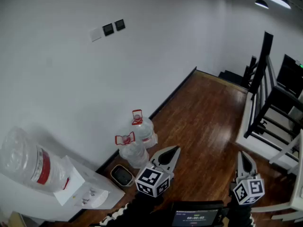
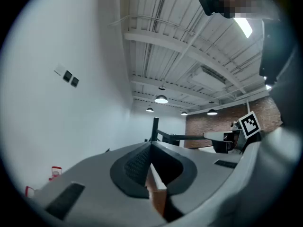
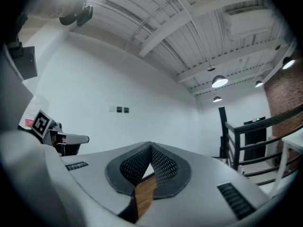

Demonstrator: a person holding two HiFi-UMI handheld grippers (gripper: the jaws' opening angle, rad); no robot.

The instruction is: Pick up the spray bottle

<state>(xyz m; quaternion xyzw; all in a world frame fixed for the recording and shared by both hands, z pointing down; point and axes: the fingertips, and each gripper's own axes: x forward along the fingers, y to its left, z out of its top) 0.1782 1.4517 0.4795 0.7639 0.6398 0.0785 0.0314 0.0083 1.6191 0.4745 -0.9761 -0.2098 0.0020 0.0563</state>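
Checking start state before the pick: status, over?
Both empty: left gripper shut, right gripper shut. No spray bottle in any view. Water jugs on the floor below left gripper, nothing between jaws.

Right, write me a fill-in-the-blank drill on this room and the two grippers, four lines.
1. On the floor by the white wall stand ____ water jugs.
2. Their handles are ____.
3. The floor is made of ____.
4. The left gripper and the right gripper each have their jaws ____, with nothing between them.

Missing words: two; red; wood; shut
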